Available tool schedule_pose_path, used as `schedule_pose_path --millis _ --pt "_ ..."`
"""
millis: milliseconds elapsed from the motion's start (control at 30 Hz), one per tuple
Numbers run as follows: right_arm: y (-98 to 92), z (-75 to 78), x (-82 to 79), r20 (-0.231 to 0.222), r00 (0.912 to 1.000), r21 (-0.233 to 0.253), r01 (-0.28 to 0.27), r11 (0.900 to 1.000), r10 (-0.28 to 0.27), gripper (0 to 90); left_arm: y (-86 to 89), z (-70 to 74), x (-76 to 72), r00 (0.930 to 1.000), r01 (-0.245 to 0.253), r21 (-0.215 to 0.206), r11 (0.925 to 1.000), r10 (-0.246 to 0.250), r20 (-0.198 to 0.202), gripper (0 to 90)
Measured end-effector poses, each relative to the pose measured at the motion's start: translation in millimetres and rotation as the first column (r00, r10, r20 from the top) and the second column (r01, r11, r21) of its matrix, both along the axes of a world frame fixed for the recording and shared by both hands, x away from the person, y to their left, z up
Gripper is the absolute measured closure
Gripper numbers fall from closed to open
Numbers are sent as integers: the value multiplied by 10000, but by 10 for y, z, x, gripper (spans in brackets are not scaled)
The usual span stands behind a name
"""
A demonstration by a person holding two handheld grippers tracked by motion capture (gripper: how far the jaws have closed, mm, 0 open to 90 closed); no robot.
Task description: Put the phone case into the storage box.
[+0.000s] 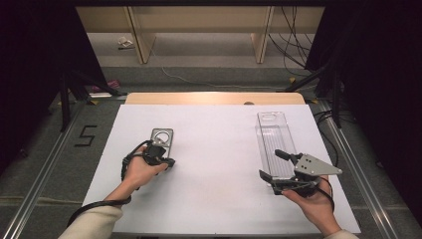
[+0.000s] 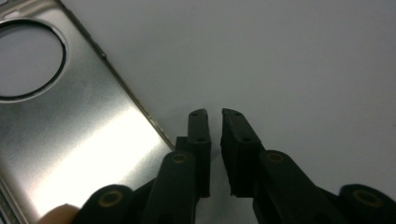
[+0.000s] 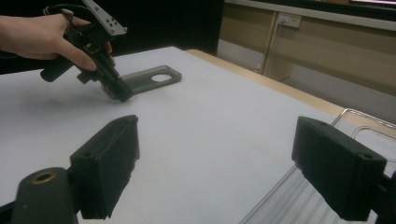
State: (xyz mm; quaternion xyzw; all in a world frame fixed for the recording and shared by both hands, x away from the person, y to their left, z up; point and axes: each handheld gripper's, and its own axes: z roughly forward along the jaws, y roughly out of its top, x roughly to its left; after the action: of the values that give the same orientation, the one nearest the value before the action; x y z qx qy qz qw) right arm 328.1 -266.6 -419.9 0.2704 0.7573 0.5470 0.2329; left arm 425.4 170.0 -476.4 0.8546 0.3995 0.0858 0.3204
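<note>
Table (image 1: 214,199) w/ white top in high view: left gripper (image 1: 166,162) sits at the near end of a flat metal plate (image 1: 163,135) w/ a round hole at its far end; jaw tips down at the plate's near edge, close together, whether they touch the plate can't tell from here. Left hand (image 1: 141,171) wraps the handle, cable looping back along the sleeve. Right gripper (image 1: 271,164) has jaws spread wide, one tip over the near end of a clear plastic tray (image 1: 274,139), other tip just off the tray's near left corner; nothing between them. Right hand (image 1: 311,201) holds it from below, grey plate on top.

Left gripper view: jaws nearly shut, thin gap left, nothing in it. Metal plate (image 2: 70,130) lies left of the jaws, its long edge running right up to the left jaw's side; round hole up ahead and left. White surface ahead & right of the jaws.

Right gripper view: jaws wide open, empty. Clear tray (image 3: 299,196) lies low by the right jaw, its ribbed floor reaching in between the jaws. Far ahead past the left jaw, left gripper (image 3: 119,91) tips down at the metal plate's (image 3: 152,79) near end.
</note>
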Motion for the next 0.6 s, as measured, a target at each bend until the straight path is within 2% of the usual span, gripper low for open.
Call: schedule_pose_path --millis 33,67,100,133,167,233,267,333,433,500,533,600 --pt "-3 0 1 -3 10000 23 -10 10000 10 162 9 43 -1 9999 108 -178 9998 -107 60 782" --pt "-6 -1 2 -17 10000 22 13 10000 -13 161 9 43 -1 9999 108 -178 9998 -107 60 767" --pt "-6 -1 2 -17 10000 22 13 10000 -13 161 16 91 -3 9997 57 -361 9993 -49 225 767" --pt "-10 -2 4 -10 10000 17 21 10000 -21 162 34 203 0 9984 148 -553 9984 -117 553 709" --pt "-9 0 3 -3 10000 25 4 10000 -4 161 43 254 3 9978 300 -560 9980 -265 611 667" --pt "-6 5 -1 38 10000 21 -31 10000 31 161 64 341 3 9947 547 -416 9976 -508 895 574" --pt "-4 8 -3 42 10000 23 -32 10000 32 161 64 341 3 9947 547 -416 9976 -508 895 542" --pt "-3 10 -3 47 10000 24 -33 10000 33 161 101 435 10 9871 835 45 9965 -834 1365 472" --pt "3 11 -2 69 10000 33 -30 10000 30 161 151 516 19 9786 1052 235 9942 -1077 1752 431" --pt "5 12 -3 65 10000 22 -40 10000 40 161 181 551 24 9637 1562 793 9845 -1695 2061 400" --pt "7 12 -3 58 10000 9 -41 10000 41 161 192 564 22 9553 1814 1191 9762 -2037 2143 392" --pt "9 8 -1 41 10000 -11 -47 10000 47 161 206 569 18 9381 2323 1850 9549 -2702 2165 370"
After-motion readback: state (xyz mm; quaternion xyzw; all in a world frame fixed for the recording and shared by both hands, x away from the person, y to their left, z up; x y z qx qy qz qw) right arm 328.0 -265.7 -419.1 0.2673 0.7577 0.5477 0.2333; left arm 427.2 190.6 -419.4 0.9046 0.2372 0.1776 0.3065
